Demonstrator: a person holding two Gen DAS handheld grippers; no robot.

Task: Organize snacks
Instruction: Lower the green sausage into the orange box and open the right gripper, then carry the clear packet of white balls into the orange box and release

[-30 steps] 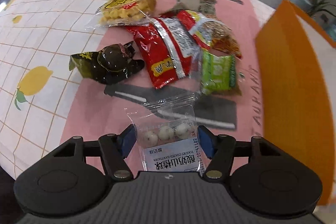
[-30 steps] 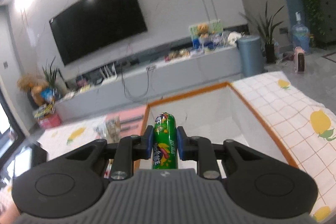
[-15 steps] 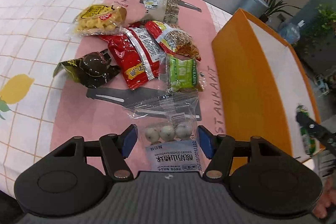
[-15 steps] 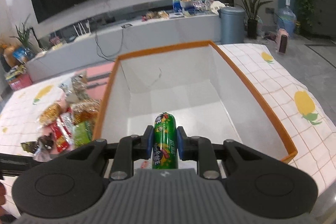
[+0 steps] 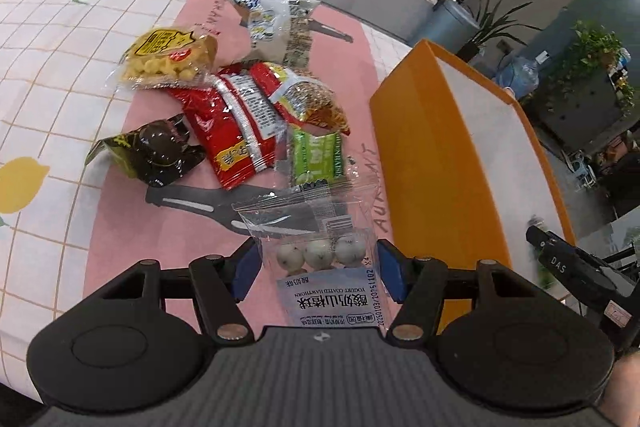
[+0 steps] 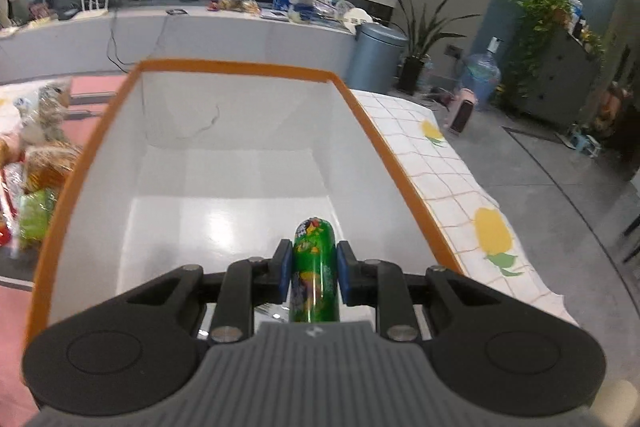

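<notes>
My left gripper [image 5: 314,263] is shut on a clear packet of white yogurt-coated balls [image 5: 324,255], held above the pink mat [image 5: 120,227]. An orange box with a white inside [image 5: 440,167] stands to its right. My right gripper [image 6: 314,267] hangs over the box's white floor [image 6: 224,219], near the front right corner. Its jaws are opening, and a green candy tube [image 6: 314,259] still lies between the blue pads. One of the right gripper's fingers [image 5: 556,261] shows past the box's near corner in the left wrist view.
Several snack packs lie in a pile on the mat: yellow [image 5: 168,57], red [image 5: 228,123], dark [image 5: 156,151], green [image 5: 318,157] and white [image 5: 276,23]. The lemon-print tablecloth [image 6: 492,235] runs right of the box to the table edge.
The right gripper tipped down from facing the room to over the box and sank into it; its pads have parted a little around the tube. The left gripper rose and tilted with its packet.
</notes>
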